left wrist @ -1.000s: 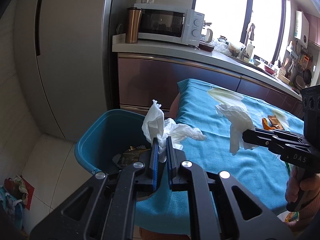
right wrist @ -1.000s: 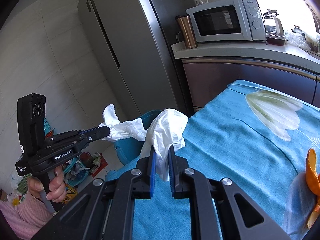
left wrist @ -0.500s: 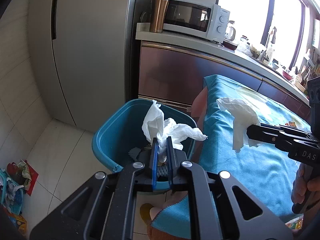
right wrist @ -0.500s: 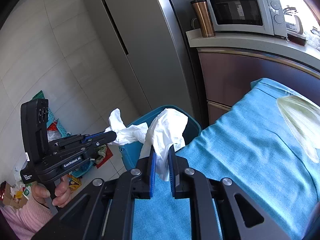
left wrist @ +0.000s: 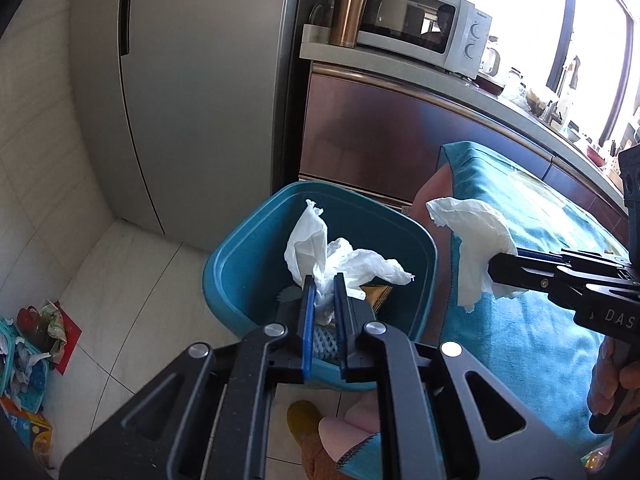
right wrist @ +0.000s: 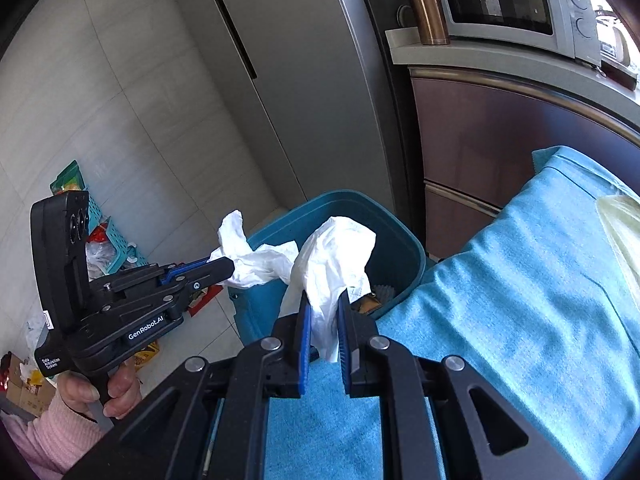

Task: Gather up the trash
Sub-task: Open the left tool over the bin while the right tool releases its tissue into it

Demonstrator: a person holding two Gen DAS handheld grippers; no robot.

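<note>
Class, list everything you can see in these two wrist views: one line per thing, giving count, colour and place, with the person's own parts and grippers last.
tissue: 2, white, one clamped in each gripper, left one above the bin, right one at the table's edge
bin: 1, teal, on the floor beside the table, trash inside
tablecloth: 1, blue, over the table
fridge: 1, grey, behind the bin
microwave: 1, white, on the counter
tumbler: 1, copper, left of the microwave
basket: 1, teal, on the floor, clutter around it
hand: 1, pink sleeve, holding the left gripper's handle
left gripper: black, blue pads
right gripper: black, blue pads
</note>
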